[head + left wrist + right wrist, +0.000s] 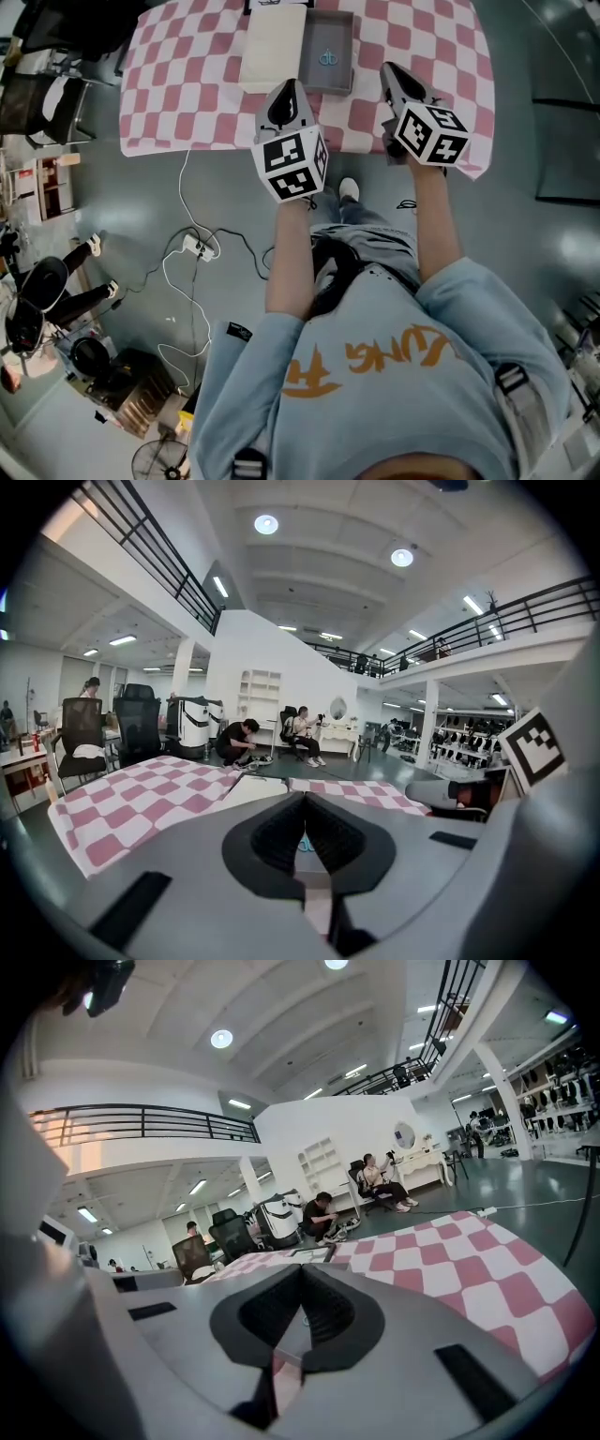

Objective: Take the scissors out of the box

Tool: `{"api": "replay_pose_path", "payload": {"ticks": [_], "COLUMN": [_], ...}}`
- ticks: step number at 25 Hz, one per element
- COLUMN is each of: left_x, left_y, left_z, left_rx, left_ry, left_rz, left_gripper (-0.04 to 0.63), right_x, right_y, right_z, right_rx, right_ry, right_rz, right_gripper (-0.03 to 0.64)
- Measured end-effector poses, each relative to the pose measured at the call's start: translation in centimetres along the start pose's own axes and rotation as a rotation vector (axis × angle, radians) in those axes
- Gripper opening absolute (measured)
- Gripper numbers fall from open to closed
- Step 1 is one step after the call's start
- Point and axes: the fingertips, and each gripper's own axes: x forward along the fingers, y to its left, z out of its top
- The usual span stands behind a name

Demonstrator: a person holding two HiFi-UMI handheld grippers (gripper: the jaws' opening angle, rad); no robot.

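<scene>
Approach step: left tool [289, 94] and right tool [393, 75], both closed and empty, hover near the box [330, 28]; next, one opens over the scissors [327, 58].

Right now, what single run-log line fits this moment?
phase: pre-grasp | left gripper: shut, empty | right gripper: shut, empty | scissors: lying in open box, untouched | lid: beside box

light: bright, ceiling lamps [266, 524] | edges: fisheye-bent, dark corners | focus: soft up close
</scene>
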Motion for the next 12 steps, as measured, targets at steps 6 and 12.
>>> {"api": "replay_pose_path", "payload": {"ticks": [6,12], "left_x": [1.6,3.9], "left_y": [1.7,1.7], "left_z": [-1.3,-1.5], "left_rx": [-0.031,-0.058], "left_ry": [0.024,0.046], "left_rz": [0.001,-0.030], "left_gripper": [0.020,0.020], "right_x": [1.5,2.9], "right_y": [0.6,-1.3], "right_z": [-1.3,-0.4], "right_rx": [-0.020,-0.007], "right_ry": [0.036,0.049], "right_rz": [0.003,-0.043], "right_gripper": [-0.002,-0.002]}}
